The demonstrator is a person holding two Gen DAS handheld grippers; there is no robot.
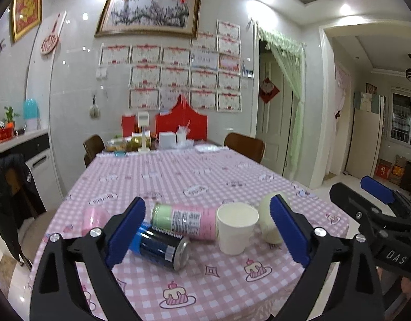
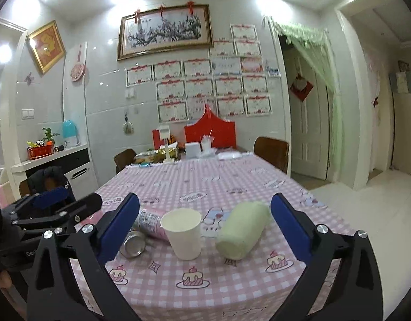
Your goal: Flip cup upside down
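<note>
A white paper cup [image 1: 237,228] stands upright, mouth up, on the pink checked tablecloth [image 1: 205,281]; it also shows in the right wrist view [image 2: 184,233]. My left gripper [image 1: 208,234] is open and empty, its blue pads wide apart, hovering just in front of the cup. My right gripper [image 2: 205,230] is open and empty too, with the cup between its pads but further off. The right gripper shows at the right edge of the left wrist view [image 1: 376,192].
A pink and green can [image 1: 184,220] and a blue can [image 1: 162,248] lie on their sides left of the cup. A pale green cylinder [image 2: 243,231] lies to its right. Boxes and dishes [image 1: 165,139] crowd the table's far end. Chairs [image 1: 244,147] stand around it.
</note>
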